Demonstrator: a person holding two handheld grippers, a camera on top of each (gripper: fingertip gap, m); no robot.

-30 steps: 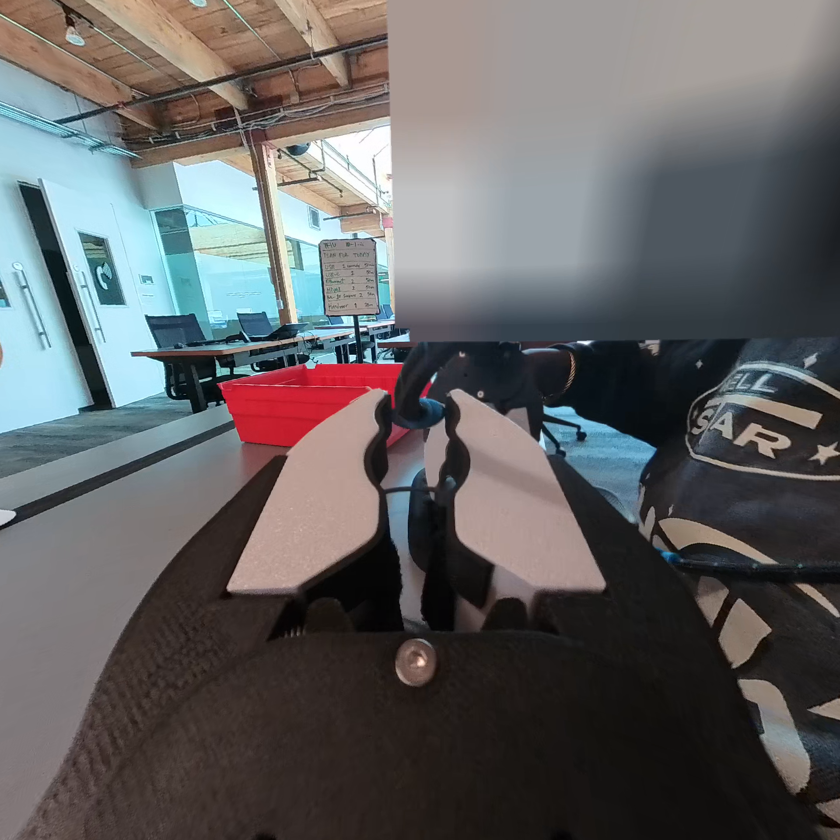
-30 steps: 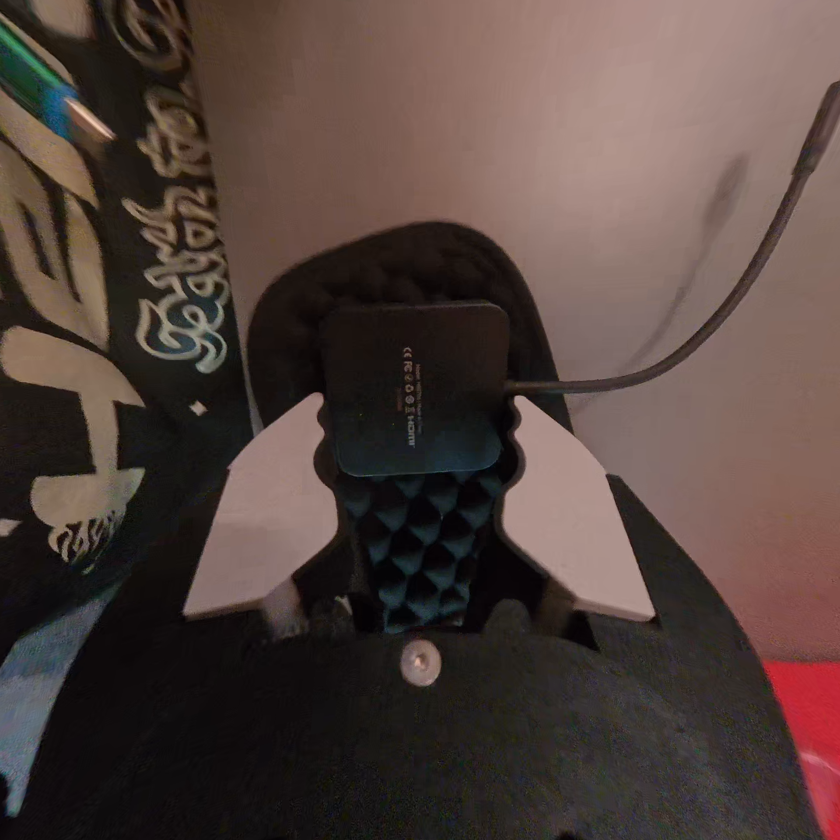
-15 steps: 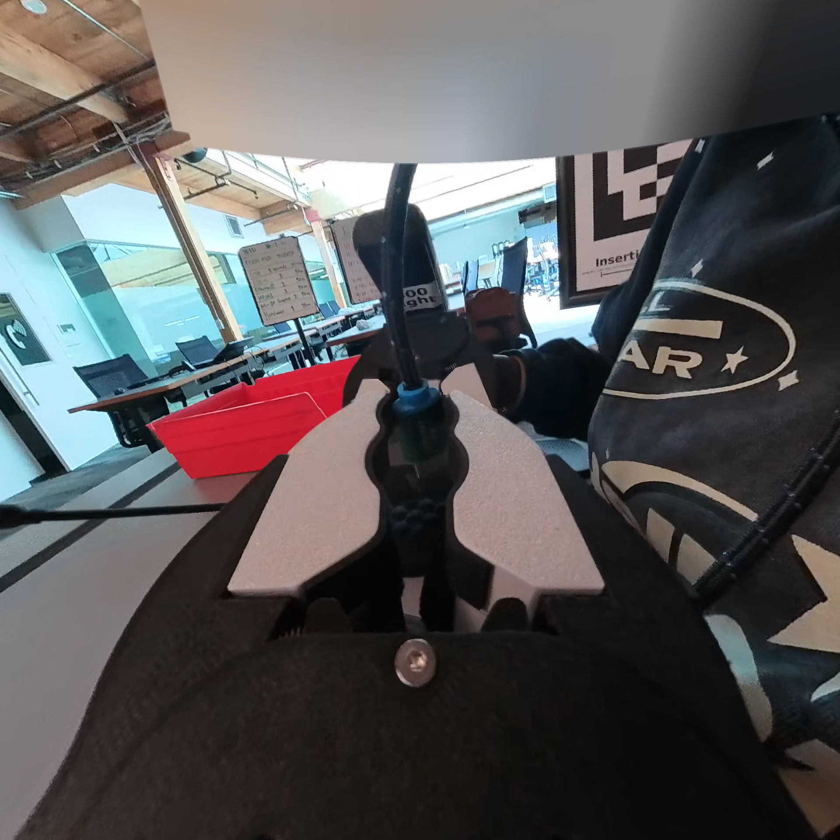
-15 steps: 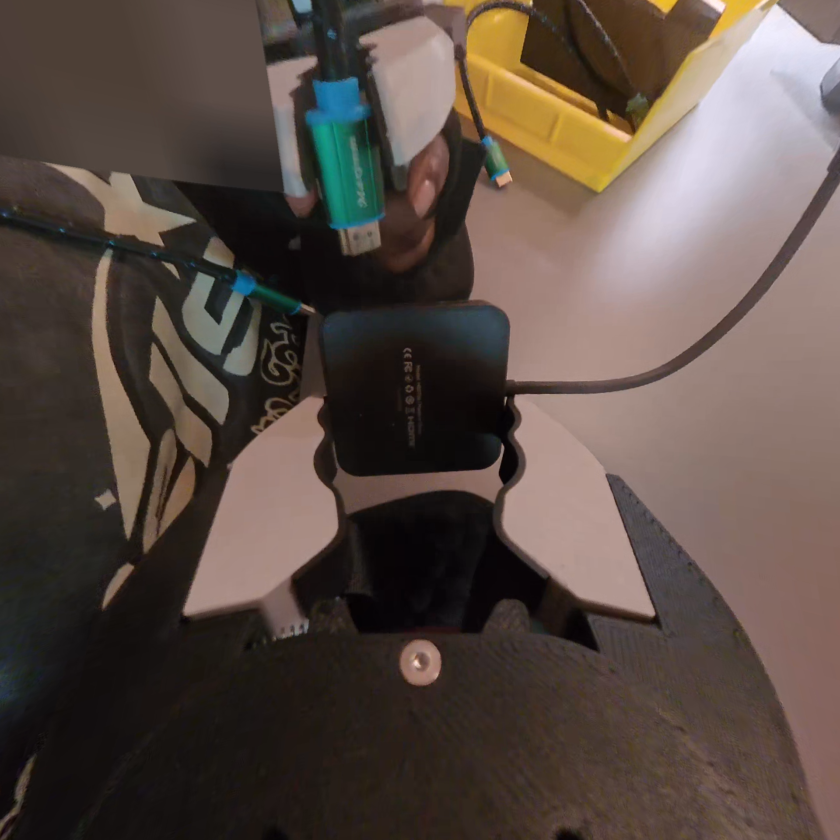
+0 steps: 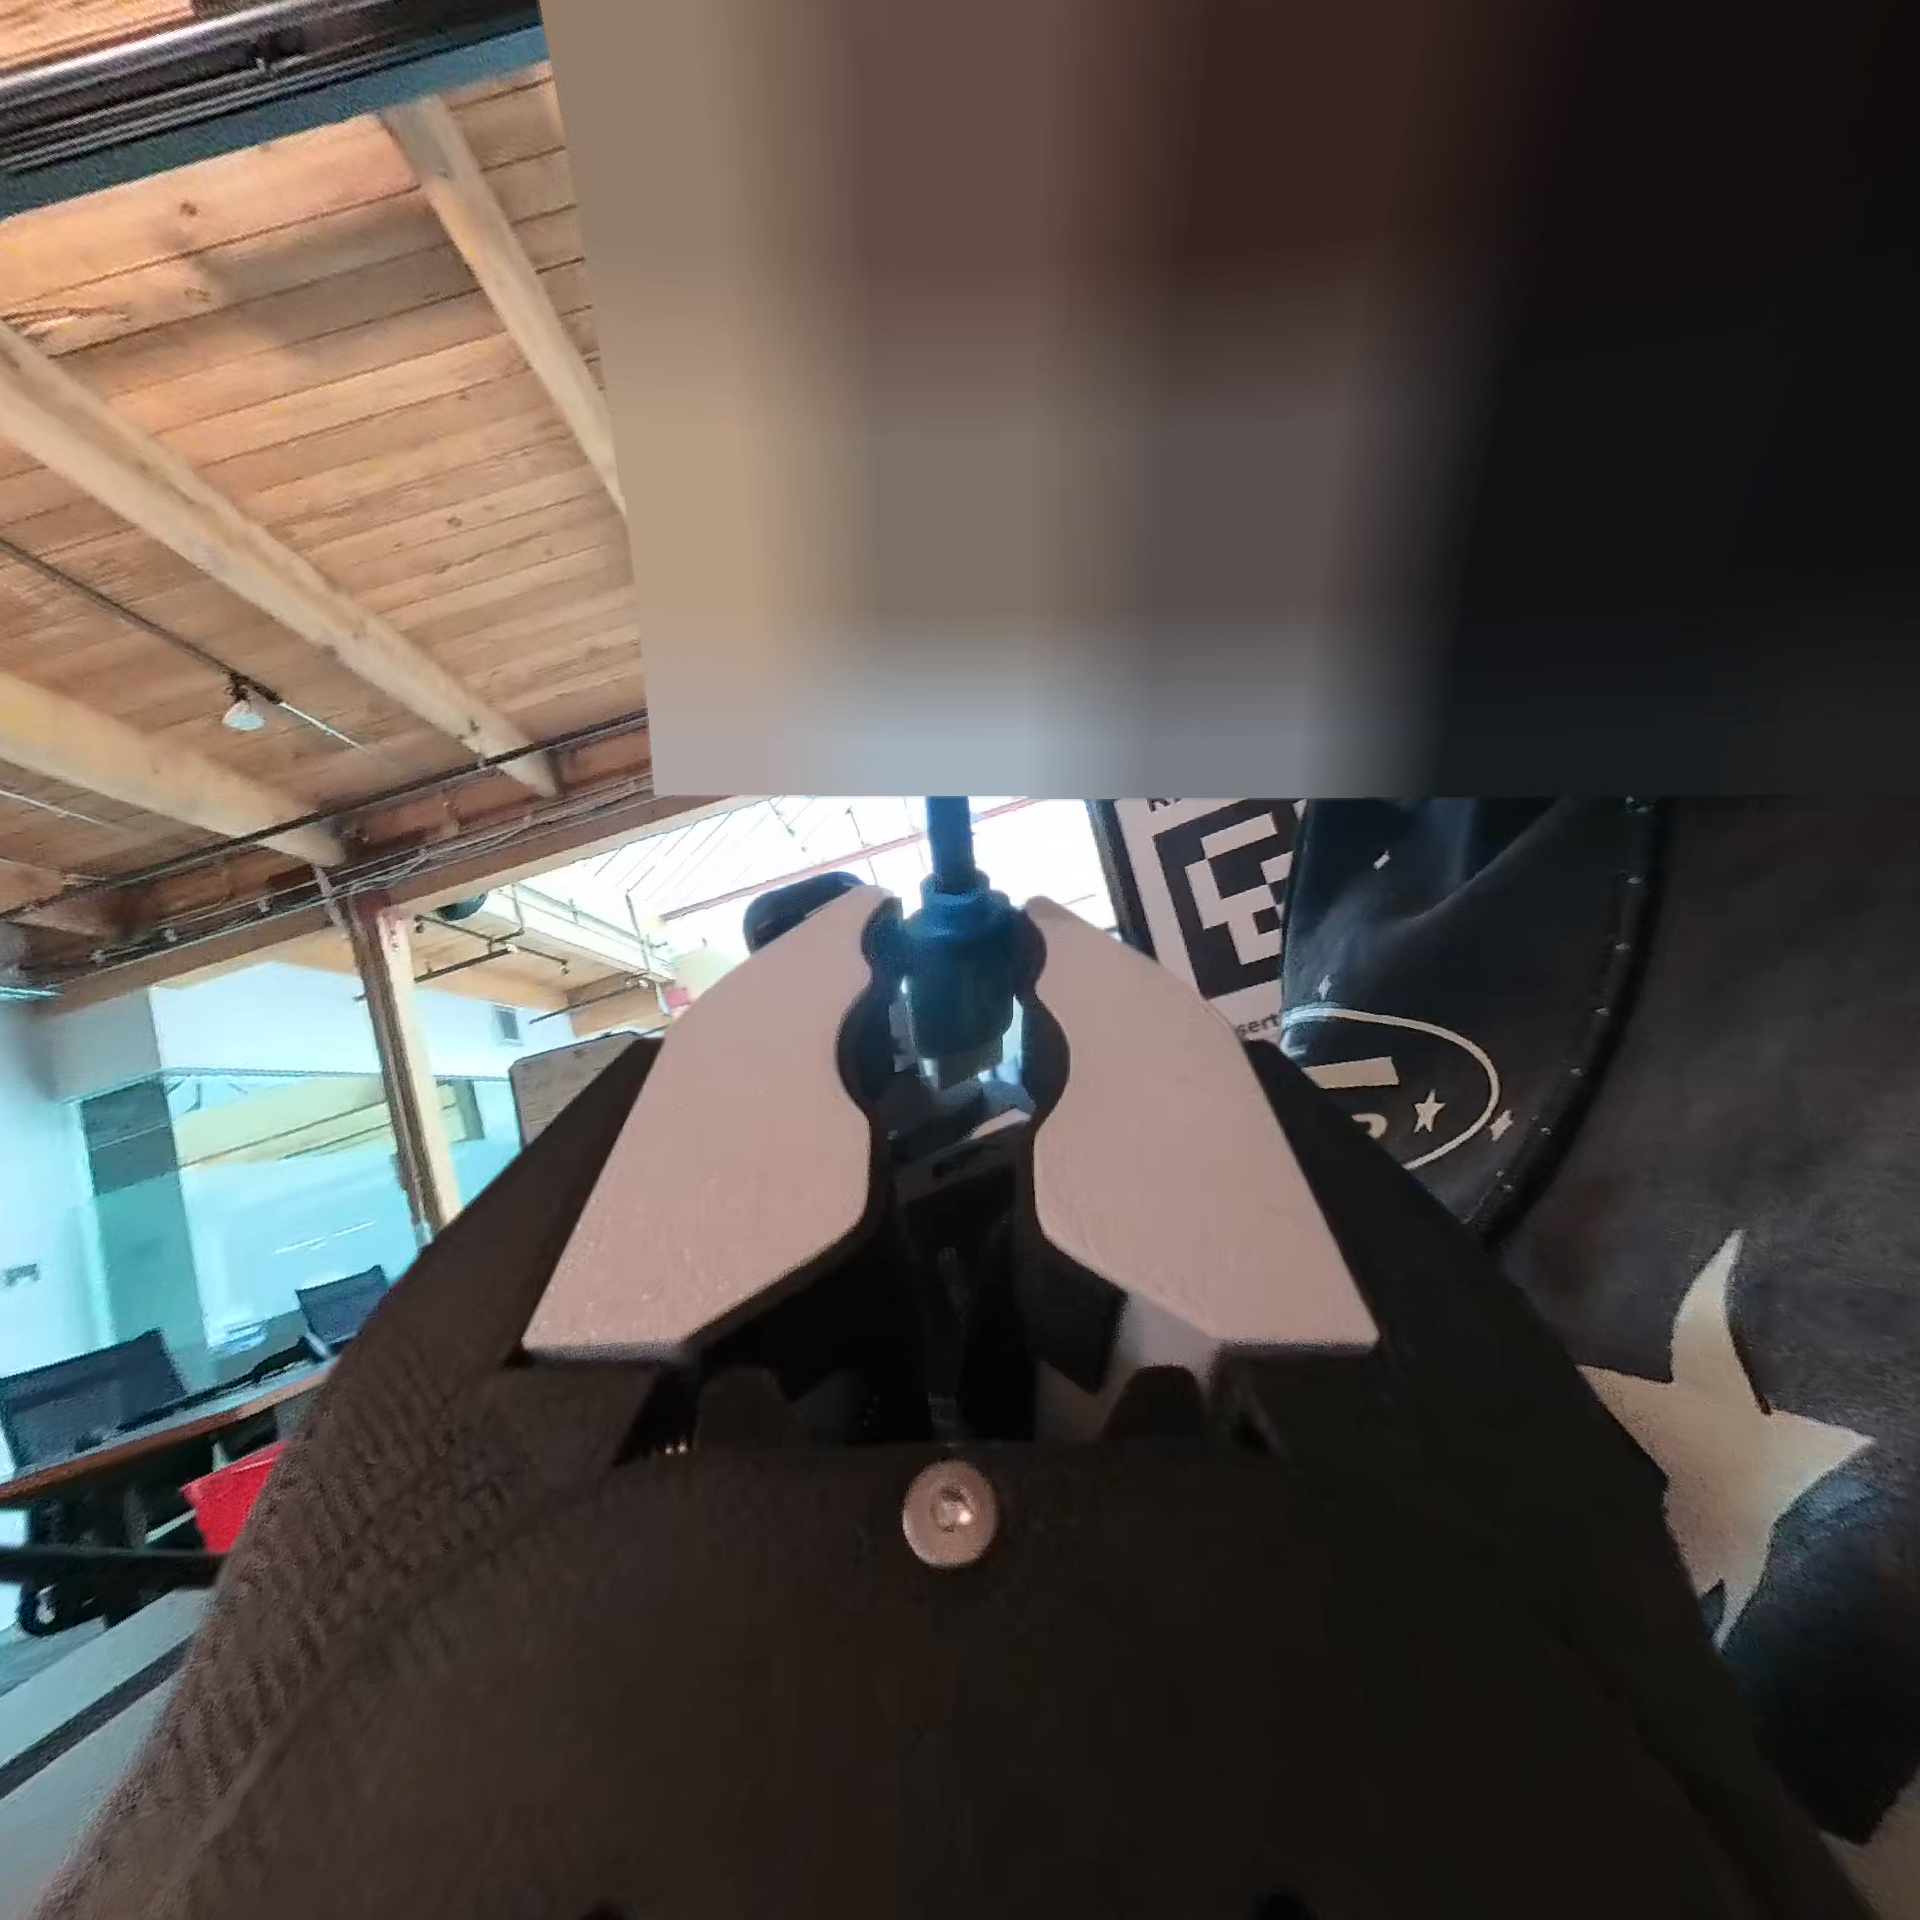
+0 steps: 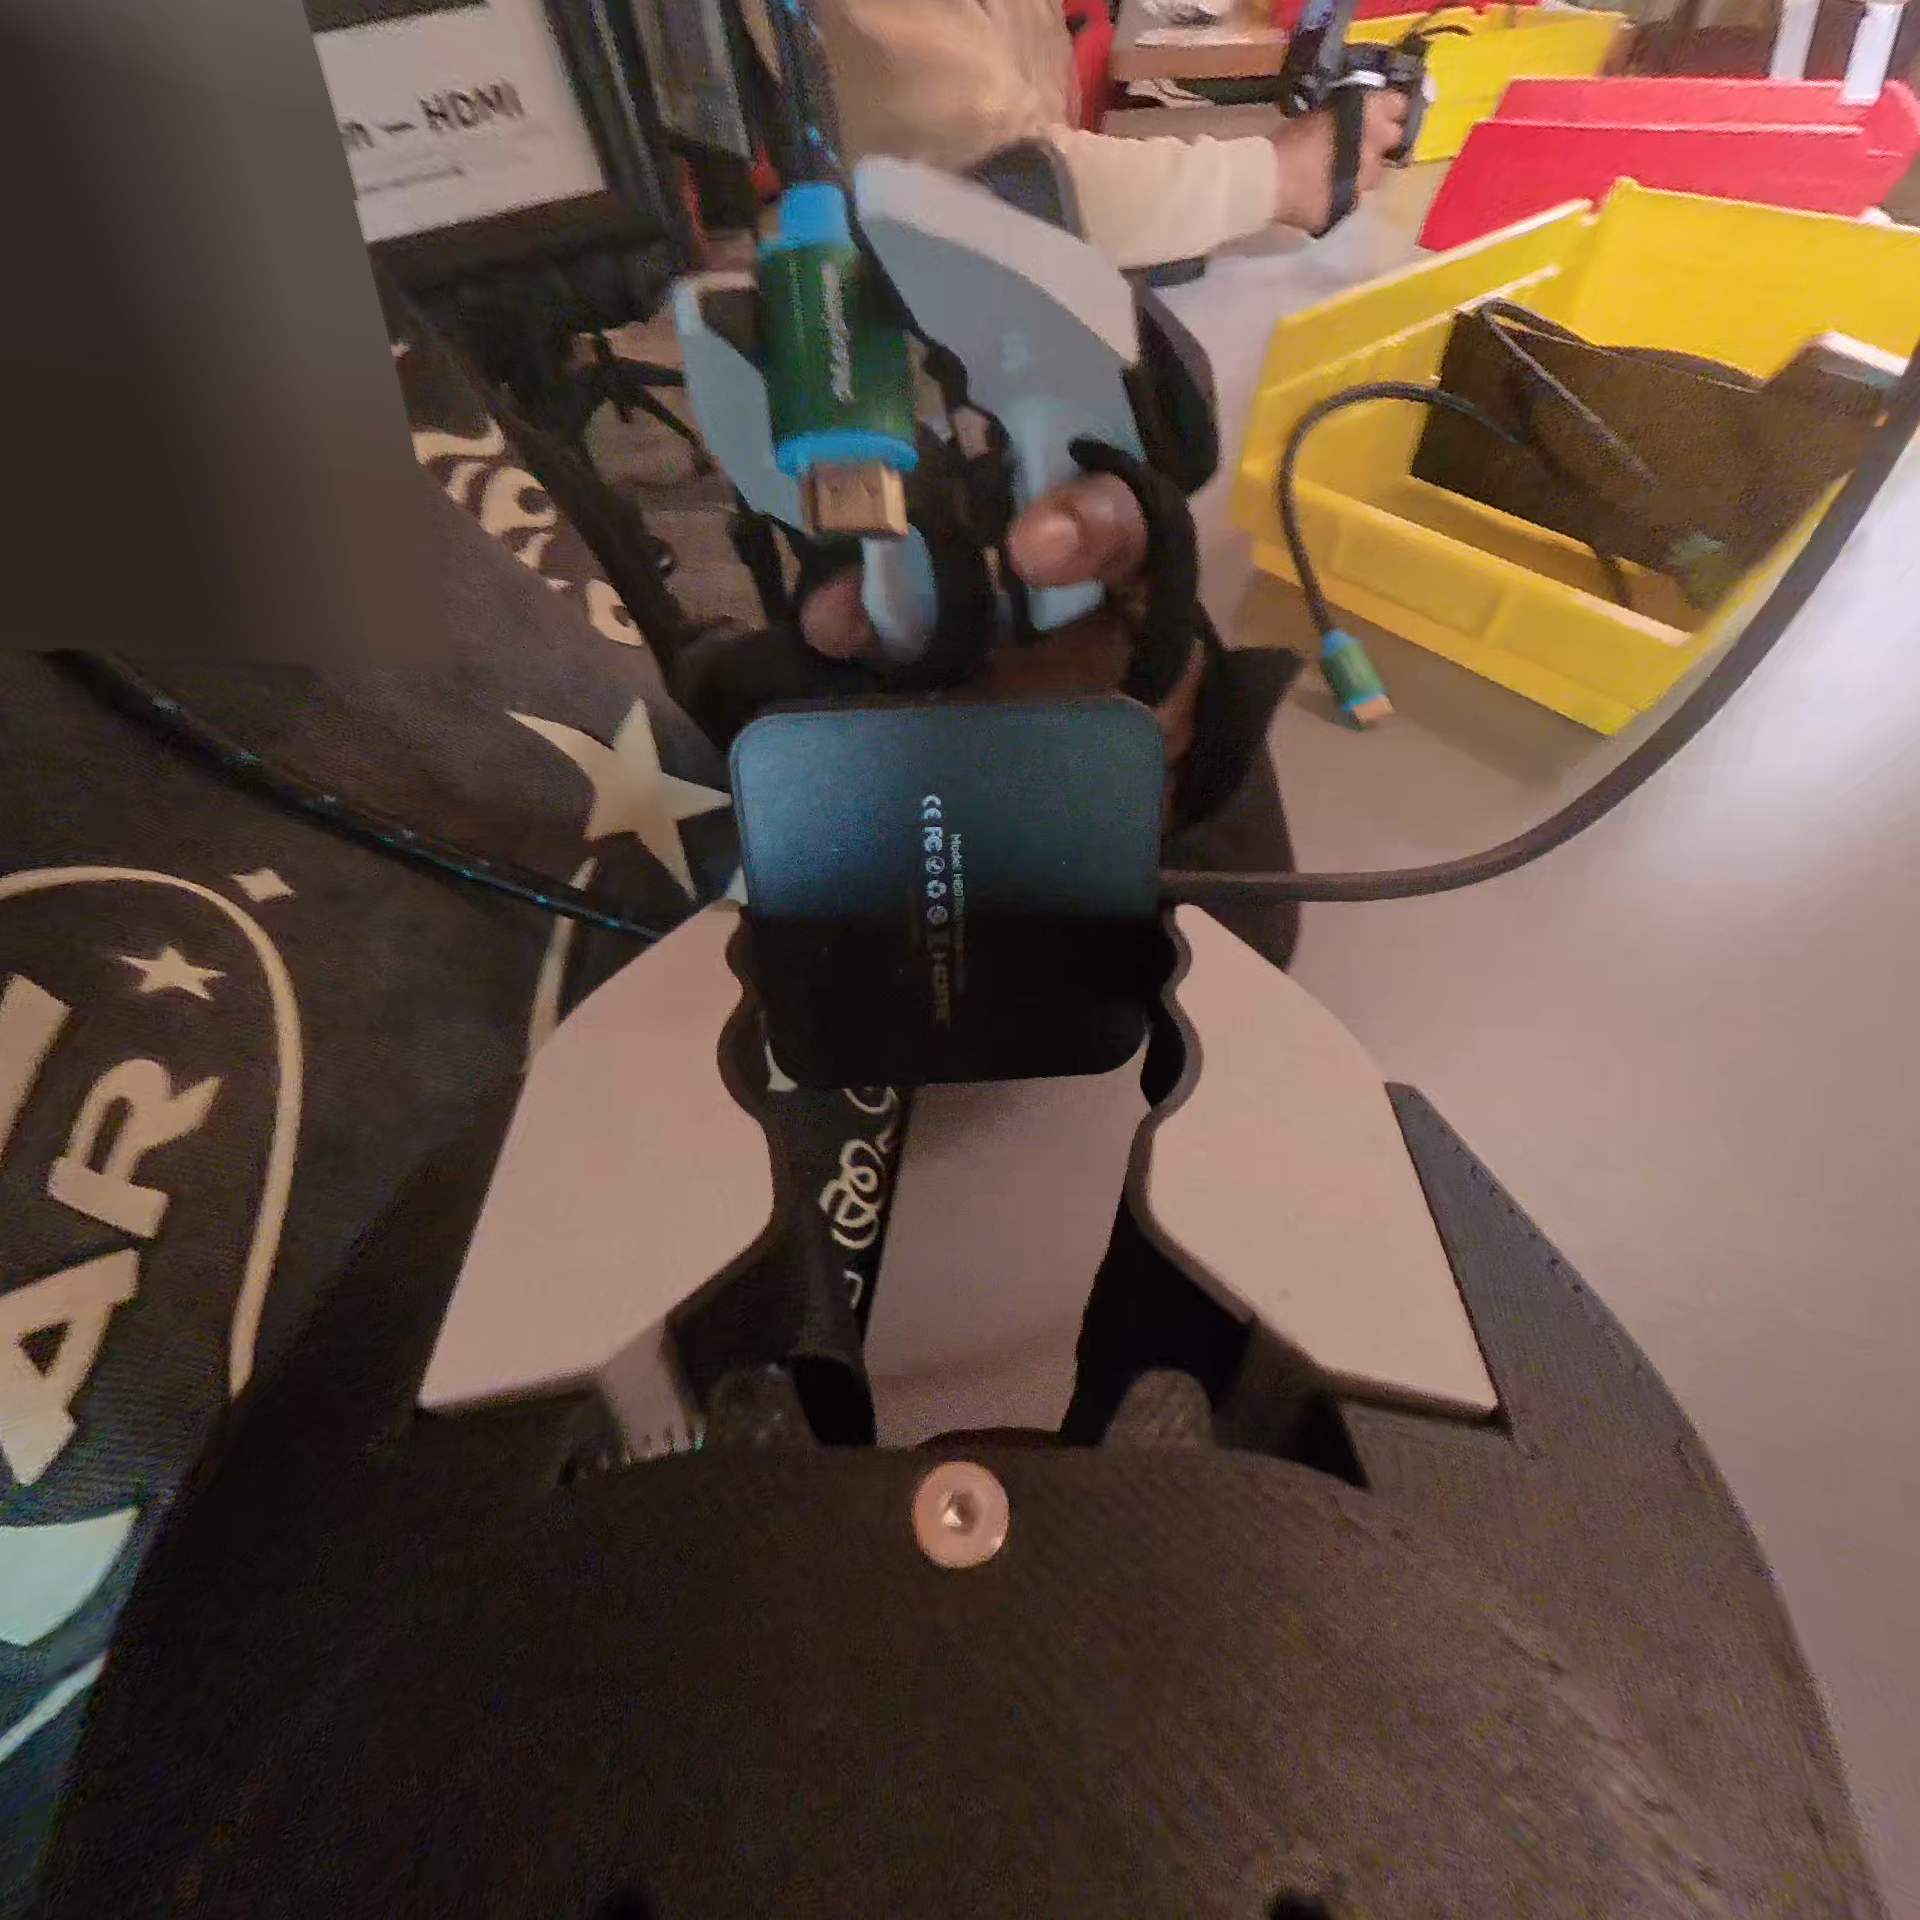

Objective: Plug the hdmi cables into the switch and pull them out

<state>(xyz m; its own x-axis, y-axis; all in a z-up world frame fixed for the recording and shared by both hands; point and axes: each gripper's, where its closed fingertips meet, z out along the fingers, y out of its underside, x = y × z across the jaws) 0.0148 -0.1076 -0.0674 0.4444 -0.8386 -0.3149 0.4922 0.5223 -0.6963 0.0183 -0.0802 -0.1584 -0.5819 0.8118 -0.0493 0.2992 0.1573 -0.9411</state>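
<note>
My right gripper (image 6: pixel 951 966) is shut on a black square HDMI switch (image 6: pixel 951 883), held flat above the grey table (image 6: pixel 1610 1195). The switch's own black cable (image 6: pixel 1558 831) runs off to the right. My left gripper (image 6: pixel 894 374) is shut on a green HDMI plug with blue collars (image 6: pixel 831 343). The plug's gold tip (image 6: pixel 854 504) points down at the switch's far edge and stands apart from it. In the left wrist view the left gripper (image 5: pixel 956 925) clamps the same plug (image 5: pixel 951 987), and its black cable (image 5: pixel 948 831) rises from it.
A yellow bin (image 6: pixel 1507 582) stands at the right with dark items in it, and a second green HDMI plug (image 6: pixel 1351 681) hangs over its front. Red bins (image 6: pixel 1683 145) are behind it. Another person's arm (image 6: pixel 1143 197) reaches across the back. A framed sign (image 5: pixel 1226 904) stands behind.
Both grips hold as before. The left gripper has tilted upward and brought the plug nearer over the switch. The right gripper has swung up from facing the table.
</note>
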